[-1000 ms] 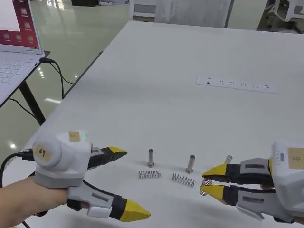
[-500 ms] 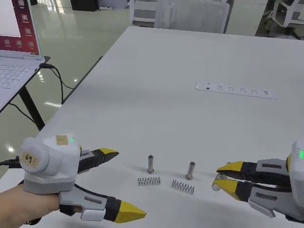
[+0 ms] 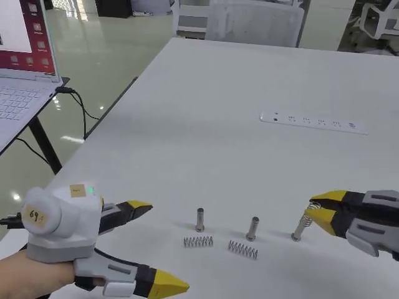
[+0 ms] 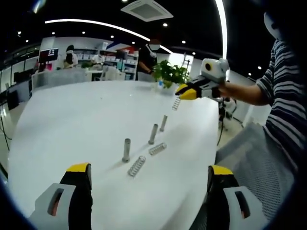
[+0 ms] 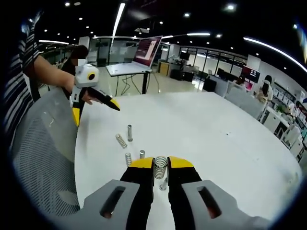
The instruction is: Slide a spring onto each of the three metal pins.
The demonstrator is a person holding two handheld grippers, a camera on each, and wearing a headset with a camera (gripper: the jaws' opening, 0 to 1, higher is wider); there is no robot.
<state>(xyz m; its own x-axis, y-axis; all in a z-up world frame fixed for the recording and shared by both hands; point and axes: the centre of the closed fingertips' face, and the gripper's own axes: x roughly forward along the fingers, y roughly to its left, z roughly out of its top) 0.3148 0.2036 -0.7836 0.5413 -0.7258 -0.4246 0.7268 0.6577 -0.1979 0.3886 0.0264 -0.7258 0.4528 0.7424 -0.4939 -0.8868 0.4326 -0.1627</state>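
In the head view, the left claw point(image 3: 163, 246) gapes wide over the white surface point(image 3: 218, 143) and grips nothing. The right claw point(image 3: 315, 208) is clenched on a spring point(image 3: 308, 213), which is tilted just above the top of the rightmost pin point(image 3: 298, 233). The left pin point(image 3: 200, 219) and middle pin point(image 3: 253, 228) stand bare. A loose spring point(image 3: 198, 241) lies just beside the first and a second loose spring point(image 3: 242, 250) beside the other.

In the left gripper view, its jaws stand far apart around bare surface, with the three pins in a row beyond.

In the right gripper view, the yellow tips pinch the spring between them, directly over the pin.
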